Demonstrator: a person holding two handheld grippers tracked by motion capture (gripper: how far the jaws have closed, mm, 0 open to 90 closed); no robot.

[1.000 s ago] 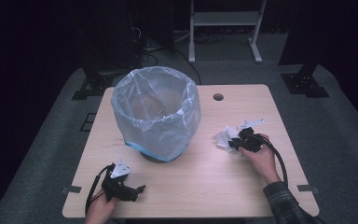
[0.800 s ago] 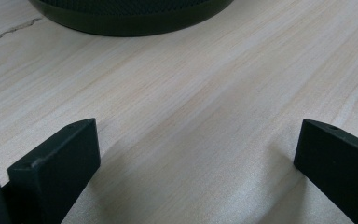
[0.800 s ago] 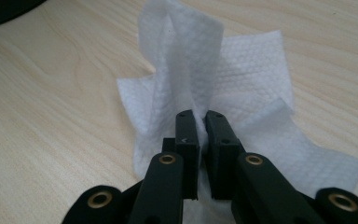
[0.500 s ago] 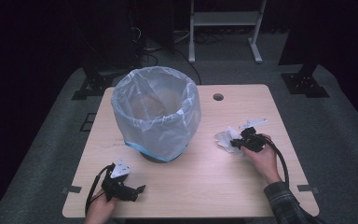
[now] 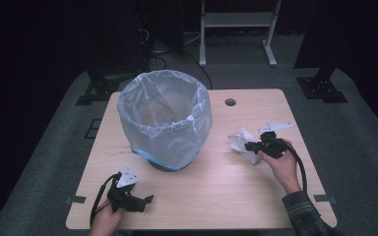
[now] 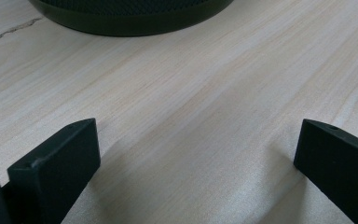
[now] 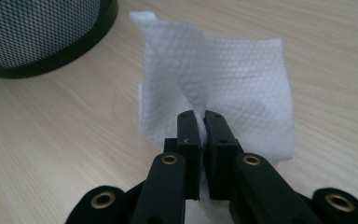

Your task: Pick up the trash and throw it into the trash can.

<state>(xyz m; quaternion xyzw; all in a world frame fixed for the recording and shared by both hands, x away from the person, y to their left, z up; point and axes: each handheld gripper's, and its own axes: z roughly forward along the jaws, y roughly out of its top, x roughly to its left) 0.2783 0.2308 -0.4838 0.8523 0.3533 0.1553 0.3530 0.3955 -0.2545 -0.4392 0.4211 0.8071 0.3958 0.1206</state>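
right, the right gripper (image 7: 204, 116) has its 2 jaws pinched together on a fold of the white tissue (image 7: 223, 79), and from above you can see that tissue (image 5: 241, 142) at the right side of the table (image 5: 236, 191), just right of the bin (image 5: 165, 118) with its clear liner. the jaws have just been closing, with the tissue between them, and now they look fully clamped on it; the bite is on a raised crease near the middle, while the rest of the sheet spreads loosely beyond the tips. the left gripper (image 6: 196, 154) sits low at the near left of the table with its jaws well apart and nothing between them, pointing at the dark base of the bin. to my eye the step in hand is lifting the tissue to drop it in the bin, and doing it well means keeping the squeeze firm, since a thin sheet can slide out of a small bite. i'd raise it straight enough that the loose part comes clear of the wood, then carry it high over the liner's rim so it doesn't snag or push the plastic inward. let go only when the whole tissue hangs above the opening, not over the edge. the left one may as well stay put.
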